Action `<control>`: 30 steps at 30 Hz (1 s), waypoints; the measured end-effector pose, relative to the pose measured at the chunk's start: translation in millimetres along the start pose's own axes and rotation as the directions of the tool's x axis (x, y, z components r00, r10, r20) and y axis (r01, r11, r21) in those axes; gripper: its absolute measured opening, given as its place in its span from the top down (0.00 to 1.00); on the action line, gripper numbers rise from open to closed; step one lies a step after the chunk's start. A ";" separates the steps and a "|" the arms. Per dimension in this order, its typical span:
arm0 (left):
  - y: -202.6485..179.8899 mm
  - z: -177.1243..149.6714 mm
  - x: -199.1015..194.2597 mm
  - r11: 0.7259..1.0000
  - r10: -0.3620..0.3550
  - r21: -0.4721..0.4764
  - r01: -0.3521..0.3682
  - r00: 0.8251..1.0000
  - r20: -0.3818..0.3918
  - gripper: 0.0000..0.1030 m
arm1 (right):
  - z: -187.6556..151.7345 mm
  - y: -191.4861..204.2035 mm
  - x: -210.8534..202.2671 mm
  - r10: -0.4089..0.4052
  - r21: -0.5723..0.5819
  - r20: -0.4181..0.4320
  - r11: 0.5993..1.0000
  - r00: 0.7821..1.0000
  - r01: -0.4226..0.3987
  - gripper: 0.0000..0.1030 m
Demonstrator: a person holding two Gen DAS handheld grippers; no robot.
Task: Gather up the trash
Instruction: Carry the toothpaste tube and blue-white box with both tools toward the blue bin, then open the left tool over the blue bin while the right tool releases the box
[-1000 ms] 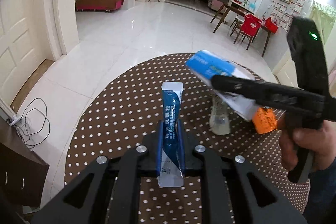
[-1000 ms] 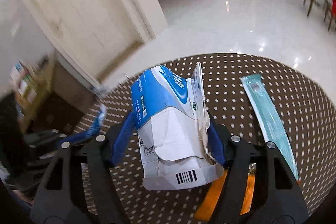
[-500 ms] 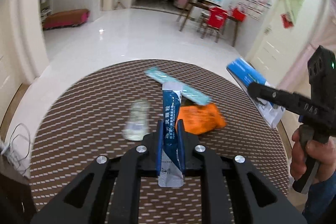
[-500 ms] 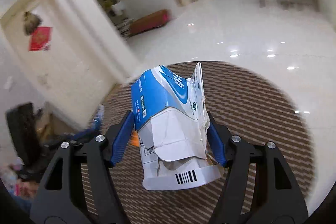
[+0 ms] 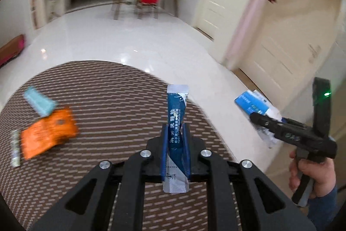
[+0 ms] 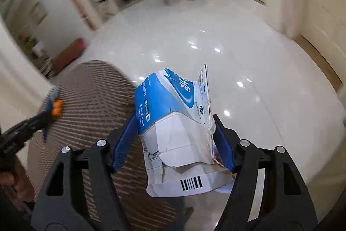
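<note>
- Now both views have swung right compared with half a second ago: the round counter [image 5: 112,101] slides to the left of both frames, bare white floor [image 6: 216,47] fills the rest.
- Left gripper [image 5: 175,135]: jaws clamped on a dark blue sachet [image 5: 176,114], standing upright between the blue pads, same hold as a second back.
- Right gripper [image 6: 176,140]: jaws clamped on a torn blue-and-white carton [image 6: 173,122], barcode flap hanging at the near end. In the left view it sits at about 3 o'clock, out past the counter edge, over floor.
- Left on the counter, around 9 o'clock in the left view: an orange packet [image 5: 47,133], a pale teal wrapper [image 5: 39,104] touching its far corner, a small whitish strip [image 5: 15,151] just beside it. All blurred.
- Reading: both hands loaded and turning off the counter, likely toward a bin. No bin in either view.
- Three pieces remain, so collection looks under half done.
- Risk: the thin sachet could slip during a fast swing.
</note>
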State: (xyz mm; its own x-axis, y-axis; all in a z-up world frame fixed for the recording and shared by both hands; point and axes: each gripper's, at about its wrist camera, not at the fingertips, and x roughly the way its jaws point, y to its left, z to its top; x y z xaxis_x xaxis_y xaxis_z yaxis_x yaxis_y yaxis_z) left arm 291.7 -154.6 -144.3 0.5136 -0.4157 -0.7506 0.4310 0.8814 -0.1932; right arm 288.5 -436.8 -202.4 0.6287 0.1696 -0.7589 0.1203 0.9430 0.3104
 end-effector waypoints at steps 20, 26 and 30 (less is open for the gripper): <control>-144.9 1.8 133.8 0.965 -0.076 0.220 0.145 0.953 -0.293 0.87 | -42.8 -166.2 61.3 -0.020 0.329 -0.169 0.941 0.985 0.076 0.13; -158.4 -3.0 169.3 0.960 -0.023 0.250 0.125 0.927 -0.375 0.14 | -44.5 -193.3 42.2 -0.057 0.375 -0.128 0.922 0.990 0.102 0.10; -156.8 -7.6 162.8 0.967 -0.023 0.230 0.112 0.933 -0.359 0.14 | -45.3 -193.9 26.5 -0.075 0.376 -0.101 0.920 0.992 0.108 0.07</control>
State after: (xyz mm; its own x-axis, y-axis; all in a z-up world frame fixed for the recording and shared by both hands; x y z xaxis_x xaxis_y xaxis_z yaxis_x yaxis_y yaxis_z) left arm 302.1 -358.8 -241.1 0.2030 -0.3275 -0.9228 0.6453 0.7536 -0.1255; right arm 247.1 -602.2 -308.6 0.5368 0.1265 -0.8342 0.4679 0.7781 0.4190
